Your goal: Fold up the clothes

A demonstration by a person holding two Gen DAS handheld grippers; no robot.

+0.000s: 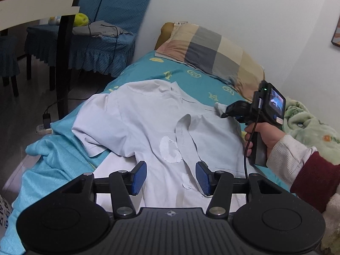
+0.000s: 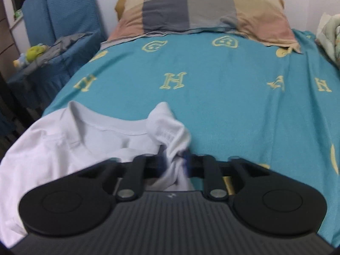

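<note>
Mid-fold: the right gripper pinches the white T-shirt at its shoulder near the bed's pillow end; the left gripper hovers with jaws spread over the hem, which probably needs pinning.

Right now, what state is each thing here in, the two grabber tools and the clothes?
Left gripper: open, holding nothing, above the shirt.
Right gripper: shut on a bunched shoulder of the shirt.
White shirt: spread on the bed, rumpled, not yet folded.
Checked pillow: lying at the bed's head.
Green blanket: crumpled beside the shirt.
</note>
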